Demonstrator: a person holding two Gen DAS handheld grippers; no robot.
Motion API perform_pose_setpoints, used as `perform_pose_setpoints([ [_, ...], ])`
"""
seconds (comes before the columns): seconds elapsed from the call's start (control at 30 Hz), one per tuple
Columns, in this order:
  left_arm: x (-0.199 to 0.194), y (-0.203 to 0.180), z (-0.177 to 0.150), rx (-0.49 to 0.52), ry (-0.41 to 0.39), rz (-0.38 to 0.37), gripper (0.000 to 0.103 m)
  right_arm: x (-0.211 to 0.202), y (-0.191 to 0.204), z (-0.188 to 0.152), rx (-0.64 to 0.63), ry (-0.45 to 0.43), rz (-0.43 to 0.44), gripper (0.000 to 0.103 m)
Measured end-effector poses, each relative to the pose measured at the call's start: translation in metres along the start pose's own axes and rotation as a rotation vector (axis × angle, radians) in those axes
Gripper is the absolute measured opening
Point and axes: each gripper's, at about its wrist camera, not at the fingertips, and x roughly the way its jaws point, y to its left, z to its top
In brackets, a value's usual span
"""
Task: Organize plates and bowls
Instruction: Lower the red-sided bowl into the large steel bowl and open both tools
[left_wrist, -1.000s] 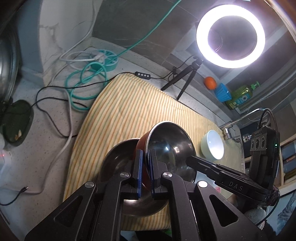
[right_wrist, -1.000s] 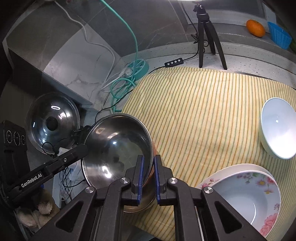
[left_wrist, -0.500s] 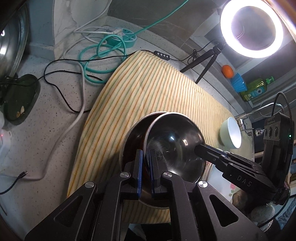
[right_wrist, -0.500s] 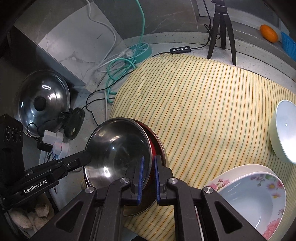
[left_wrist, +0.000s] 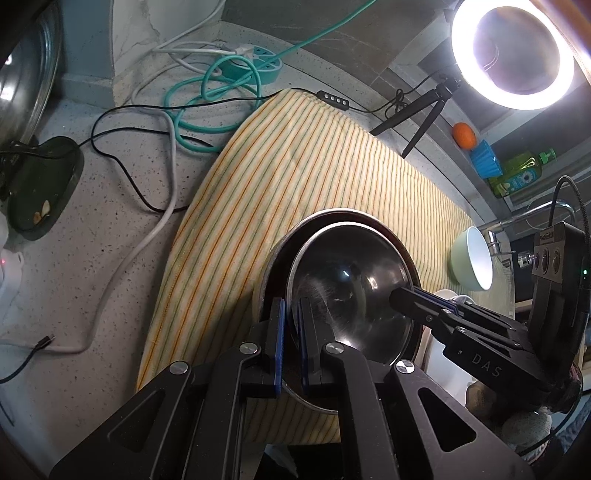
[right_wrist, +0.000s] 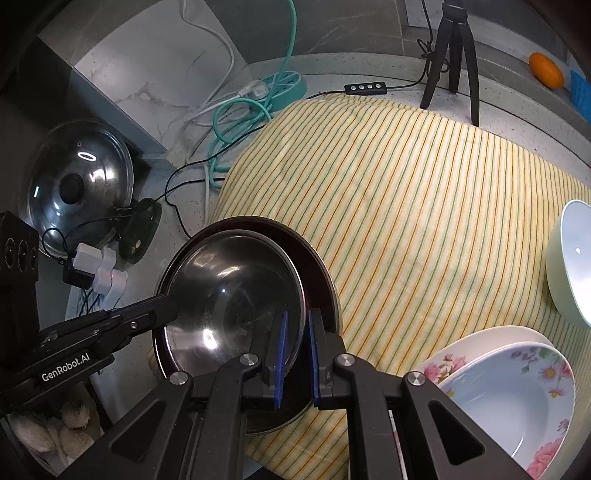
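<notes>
The smaller round steel bowl (left_wrist: 351, 291), pinched at opposite rims by left gripper (left_wrist: 290, 332) and right gripper (right_wrist: 295, 343), sits nested inside the larger steel bowl (right_wrist: 325, 280) on the striped yellow cloth (right_wrist: 424, 206); nesting step apparently complete, next move calls for releasing both grips.

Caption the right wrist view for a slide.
Both tools, right and left, grip a steel bowl nested in a larger bowl on striped cloth.

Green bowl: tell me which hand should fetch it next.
Probably right. The green bowl lies on the cloth on the same side as the right gripper; the left gripper holds the far rim of the steel bowl. Both must first unclamp their jaws.
</notes>
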Motion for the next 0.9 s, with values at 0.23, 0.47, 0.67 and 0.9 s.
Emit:
perform_pose_setpoints([
  [0.23, 0.001, -0.002, -0.001, 0.002, 0.012, 0.002, 0.005, 0.002, 0.005, 0.000, -0.021, 0.010, -0.018, 0.014],
  [0.47, 0.000, -0.006, -0.001, 0.014, 0.019, 0.003, 0.014, -0.002, 0.003, 0.000, -0.012, 0.002, 0.006, 0.026],
  [0.67, -0.007, -0.008, 0.002, 0.019, -0.004, 0.008, 0.014, -0.009, 0.004, 0.002, -0.011, -0.015, 0.017, 0.026],
  [0.9, -0.022, -0.017, 0.010, 0.026, -0.050, -0.004, 0.014, -0.032, -0.001, 0.004, -0.004, -0.074, 0.035, 0.026],
])
